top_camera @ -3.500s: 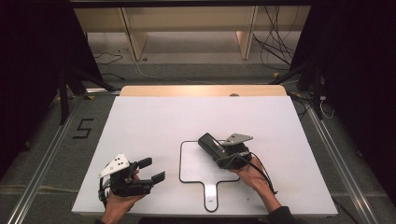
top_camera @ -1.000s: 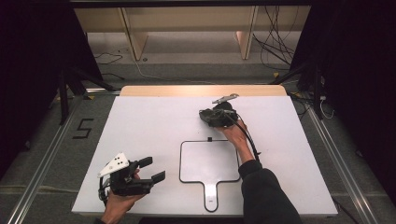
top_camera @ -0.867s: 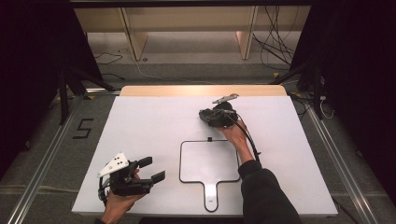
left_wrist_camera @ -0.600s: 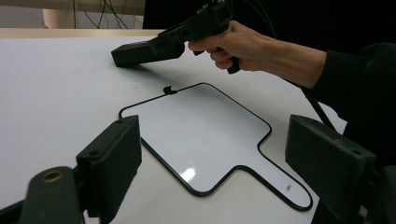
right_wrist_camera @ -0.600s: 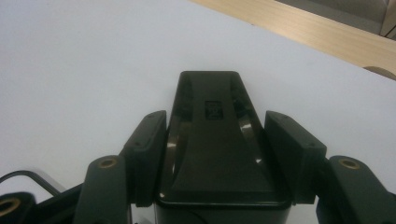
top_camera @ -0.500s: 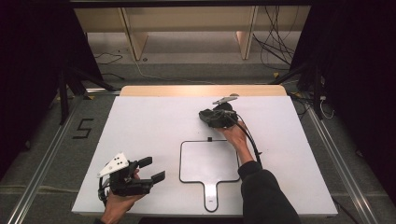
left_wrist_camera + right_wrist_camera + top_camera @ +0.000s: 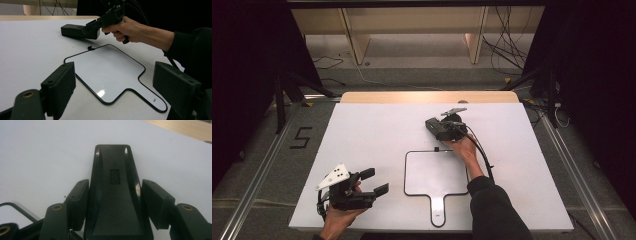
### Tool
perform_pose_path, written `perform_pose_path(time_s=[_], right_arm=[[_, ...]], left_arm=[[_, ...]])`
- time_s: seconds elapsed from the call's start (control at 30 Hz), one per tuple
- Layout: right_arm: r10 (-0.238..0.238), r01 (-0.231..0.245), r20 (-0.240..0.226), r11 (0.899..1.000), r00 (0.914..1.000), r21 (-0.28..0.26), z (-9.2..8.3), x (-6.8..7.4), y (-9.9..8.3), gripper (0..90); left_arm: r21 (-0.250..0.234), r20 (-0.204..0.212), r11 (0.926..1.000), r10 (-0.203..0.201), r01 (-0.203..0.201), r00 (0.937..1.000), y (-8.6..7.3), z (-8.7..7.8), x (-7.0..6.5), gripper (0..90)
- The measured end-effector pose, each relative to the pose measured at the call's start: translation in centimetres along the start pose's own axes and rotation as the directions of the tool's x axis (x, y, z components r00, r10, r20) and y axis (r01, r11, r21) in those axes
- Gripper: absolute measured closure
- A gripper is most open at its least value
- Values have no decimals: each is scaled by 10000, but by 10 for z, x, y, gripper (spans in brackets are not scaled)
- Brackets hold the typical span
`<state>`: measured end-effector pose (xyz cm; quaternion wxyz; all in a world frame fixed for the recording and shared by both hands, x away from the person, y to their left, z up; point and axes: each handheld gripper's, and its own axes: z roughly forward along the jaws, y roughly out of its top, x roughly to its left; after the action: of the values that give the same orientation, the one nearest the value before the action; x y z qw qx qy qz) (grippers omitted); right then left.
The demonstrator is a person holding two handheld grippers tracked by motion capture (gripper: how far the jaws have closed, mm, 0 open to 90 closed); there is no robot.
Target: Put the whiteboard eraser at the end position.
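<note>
A small white board (image 7: pixel 434 170) with a black rim and a short handle lies flat near the table's front; its corner (image 7: pixel 15 207) shows in the right gripper view. Just beyond its far edge, my right gripper (image 7: pixel 438 129) rests low on the table, shut on a black eraser block (image 7: pixel 113 177) that sticks out past the jaws. The left gripper view shows that block (image 7: pixel 73 31) lying on the table surface. My left gripper (image 7: pixel 374 181) is held at the front left, jaws wide open with nothing between them, pointing toward the board (image 7: pixel 107 70).
The white table (image 7: pixel 377 130) has a wooden strip (image 7: pixel 427 97) along its far edge. A cable (image 7: pixel 482 155) trails from the right gripper past the sleeve. Shelving legs and loose cables lie on the floor behind.
The right gripper has moved from above the board to the table beyond its far edge. Over the last second it barely shifts. The left gripper stays put.
</note>
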<state>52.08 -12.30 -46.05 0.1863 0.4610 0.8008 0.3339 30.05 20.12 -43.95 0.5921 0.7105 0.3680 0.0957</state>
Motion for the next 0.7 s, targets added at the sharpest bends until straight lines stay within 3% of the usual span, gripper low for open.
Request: perform_pose_path(time_s=[0.17,0.27,0.4,0.53,0.7], right_arm=[[26,-25,-44,9997,10000,232,2,0,-2,415],[167,-167,-102,9999,9998,30,0,-2,-2,474],[240,-244,-199,9995,9995,-213,-8,-5,2,456],[467,-486,-427,9978,9980,-453,-16,-9,3,365],[589,-681,-1102,9943,9922,-815,-30,-10,6,258]], left_arm=[[13,0,10000,11,-11,10000,0,0,0,180],[9,-15,10000,25,-25,10000,0,0,0,180],[12,-14,10000,36,-36,10000,0,0,0,180],[19,-9,10000,22,-22,10000,0,0,0,180],[24,-31,10000,27,-26,10000,0,0,0,180]])
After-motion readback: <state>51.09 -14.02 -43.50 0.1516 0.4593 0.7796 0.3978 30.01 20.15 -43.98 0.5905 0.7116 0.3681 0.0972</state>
